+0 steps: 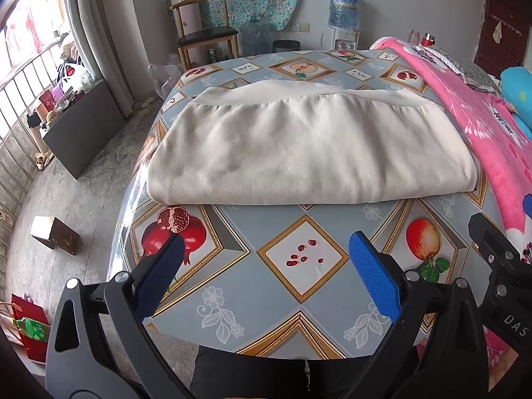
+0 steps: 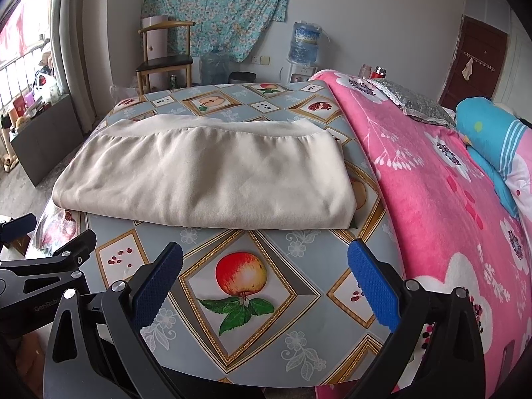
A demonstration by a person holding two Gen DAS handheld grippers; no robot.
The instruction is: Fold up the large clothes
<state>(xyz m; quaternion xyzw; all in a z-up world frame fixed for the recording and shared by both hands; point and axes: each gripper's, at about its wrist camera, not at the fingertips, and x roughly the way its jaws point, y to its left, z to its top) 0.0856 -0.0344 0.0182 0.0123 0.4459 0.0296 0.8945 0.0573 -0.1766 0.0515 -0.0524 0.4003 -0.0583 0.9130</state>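
A pink floral blanket (image 2: 442,199) lies along the right side of the table (image 1: 266,299), its edge just beside the right end of the cream garment (image 1: 312,153); a silver sequined cushion (image 2: 412,103) and a blue pillow (image 2: 492,139) rest on it further back. Nothing stands between my claws and the garment, only bare fruit-print tablecloth.

The garment lies folded into a wide rectangle in the middle of the table, its long axis running left to right across my view, the folded edge towards me and a banded hem along the far side.

My left gripper (image 1: 266,262) is spread wide and holds nothing, hovering over the near tablecloth. My right gripper (image 2: 266,266) is likewise wide apart and empty, just beside the left one.

The left wrist view shows the floor to the left, with a small brown box (image 1: 55,236) and a red bag (image 1: 28,326). The right wrist view shows more of the blanket and a dark door (image 2: 475,66). Both show a wooden chair (image 1: 204,30) and a water dispenser (image 1: 344,20) against the far wall.
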